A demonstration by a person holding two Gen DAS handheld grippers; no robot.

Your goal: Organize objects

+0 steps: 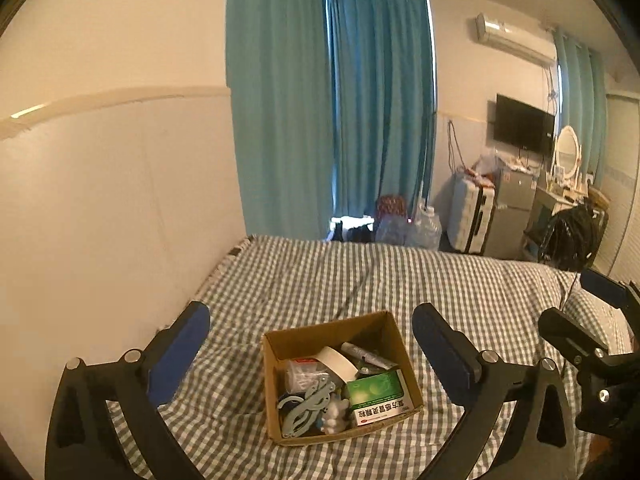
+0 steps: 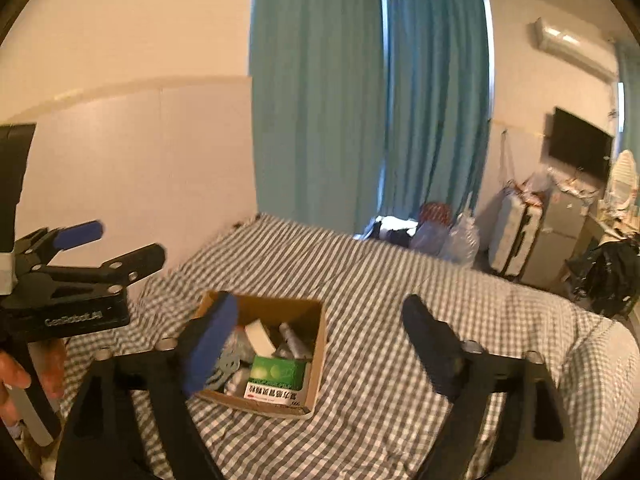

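I am holding both tongs wide apart and empty above the bed. My left gripper (image 1: 310, 336) is framing the cardboard box (image 1: 340, 376) between its two blue-padded fingers (image 1: 180, 356), the box sitting lower down on the checked bedspread (image 1: 460, 280) and touching neither pad. My right gripper (image 2: 320, 332) is hanging with the same box (image 2: 276, 356) mostly between its fingers, its left pad overlapping the box's near corner in view; I cannot tell how far above it stands. One box is lying there, open-topped, and inside I am counting one green medicine carton (image 1: 378, 398), one roll of white tape (image 1: 338, 362), one pale blue plastic clip (image 1: 308, 408), one small white figure (image 1: 335, 416) and one tube (image 1: 366, 354); the rest is too jumbled to count. Further off, teal curtains (image 1: 332, 120) are hanging behind the bed, with one suitcase (image 1: 470, 216), one wall television (image 1: 524, 124) and one air conditioner (image 1: 516, 38) to the right.
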